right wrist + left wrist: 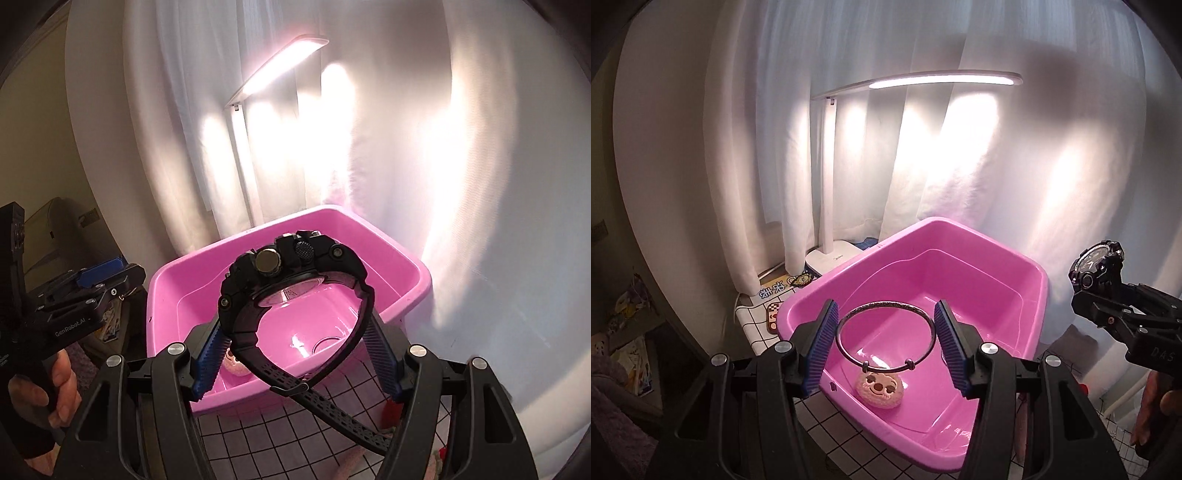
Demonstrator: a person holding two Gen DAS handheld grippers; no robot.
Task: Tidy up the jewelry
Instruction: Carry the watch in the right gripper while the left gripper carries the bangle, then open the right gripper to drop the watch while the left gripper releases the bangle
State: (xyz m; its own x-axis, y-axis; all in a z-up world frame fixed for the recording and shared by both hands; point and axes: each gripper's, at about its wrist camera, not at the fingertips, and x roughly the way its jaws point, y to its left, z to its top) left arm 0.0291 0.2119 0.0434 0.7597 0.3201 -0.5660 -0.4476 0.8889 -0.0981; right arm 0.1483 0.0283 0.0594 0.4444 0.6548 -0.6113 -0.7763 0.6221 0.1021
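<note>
A pink plastic basin (pixel 1030 291) stands on the checked table. My left gripper (pixel 886 332) is shut on a thin metal bangle (pixel 884 306), held between its blue pads above the basin's near side. A round pink cartoon-face charm (pixel 881 387) lies in the basin below the bangle. My right gripper (pixel 295 328) is shut on a chunky black wristwatch (pixel 291 273), held by its strap loop above the basin (pixel 406 266). The watch also shows at the right of the left wrist view (pixel 1097 267). The charm (pixel 234 363) peeks out beside the left pad.
A lit white desk lamp (pixel 827 184) stands behind the basin, in front of white curtains. Stickers and small items (pixel 779 291) lie on the table to the basin's left. The left gripper's body (pixel 85 291) and the hand holding it are at the left of the right wrist view.
</note>
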